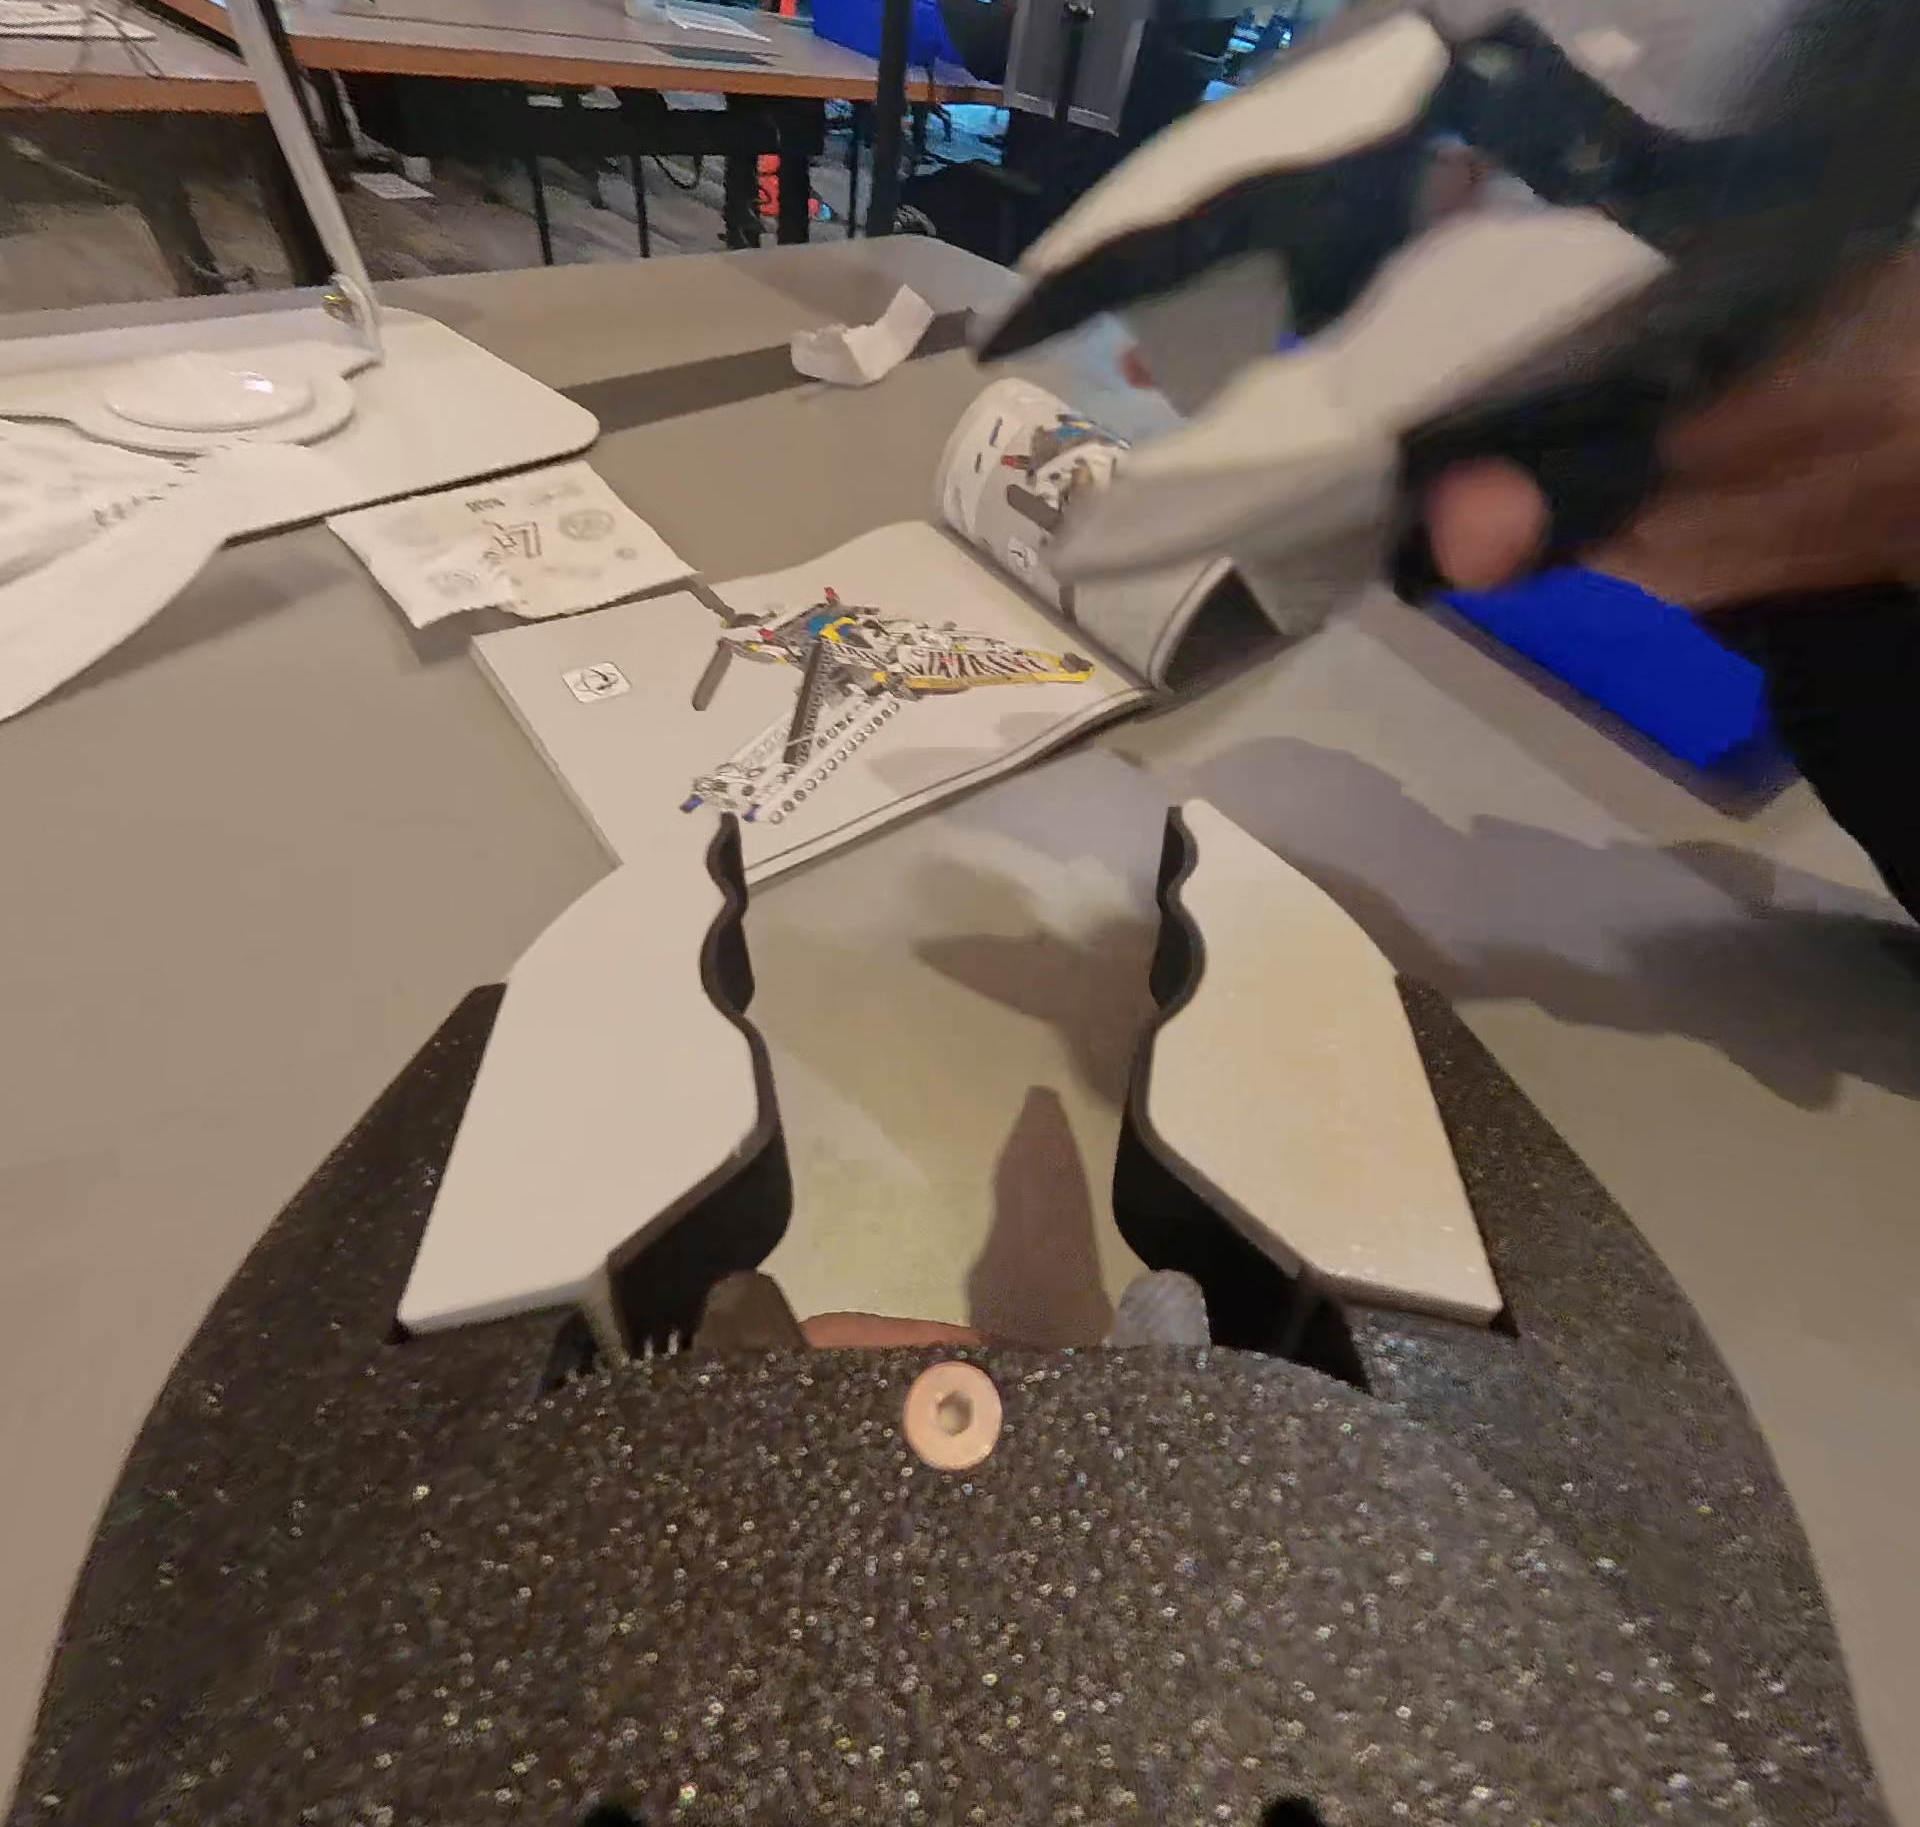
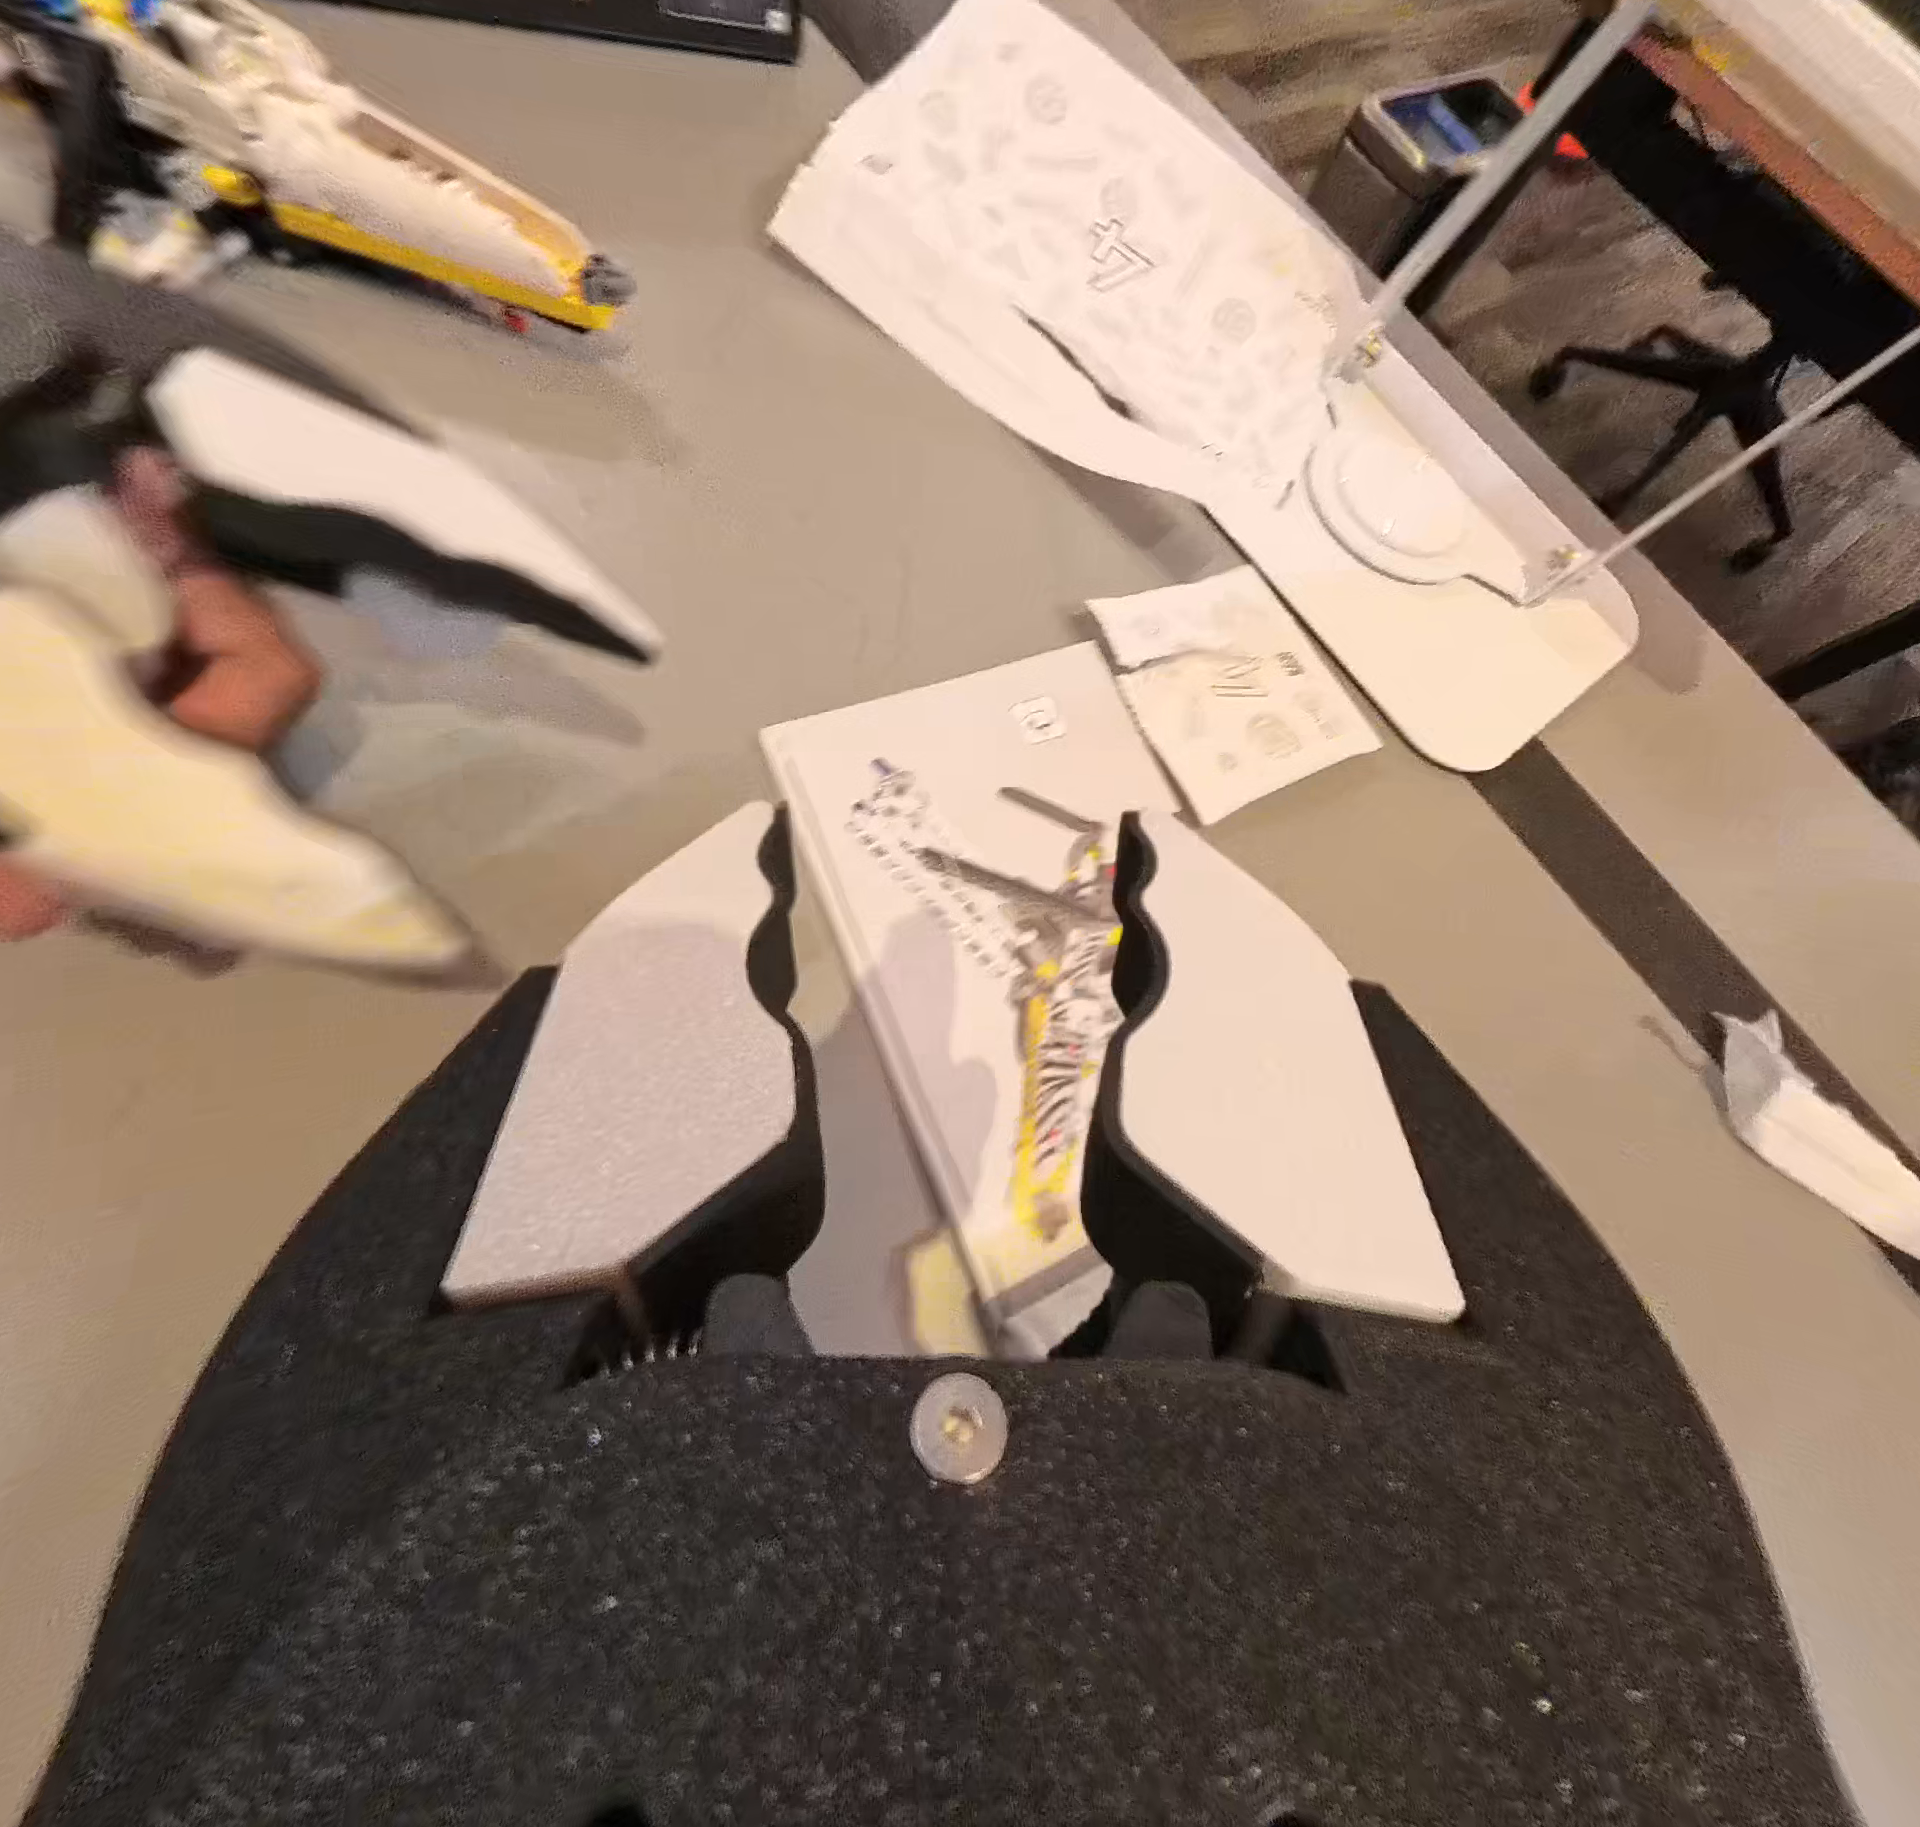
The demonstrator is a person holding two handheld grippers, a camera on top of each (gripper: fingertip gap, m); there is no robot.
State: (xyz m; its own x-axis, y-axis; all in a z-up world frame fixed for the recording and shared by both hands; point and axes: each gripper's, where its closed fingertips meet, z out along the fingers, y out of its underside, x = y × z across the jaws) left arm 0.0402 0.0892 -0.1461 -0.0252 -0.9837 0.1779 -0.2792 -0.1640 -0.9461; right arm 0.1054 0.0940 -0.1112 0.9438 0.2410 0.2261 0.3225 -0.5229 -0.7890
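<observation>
Hovering spread and bare, the left claw (image 1: 951, 832) hangs beside the booklet (image 1: 831, 697) flat on the tabletop (image 1: 260, 842); the right claw (image 2: 951, 832) (also spread) hovers above it, the printed model's long axis running between its fingers.

The bench (image 1: 260, 842) looked a smooth, matt grey laminate. On it the booklet (image 1: 665, 738) was of smooth printed paper with a faint sheen, and the torn bags (image 2: 1049, 219) beside it were thin, creased white paper. Each hand-held gripper had flat, matt, pale plastic fingers (image 1: 623, 1050) lined with black rubbery pads, on a rough, speckled black body. The toy model (image 2: 395, 219) was of glossy plastic bricks.
</observation>
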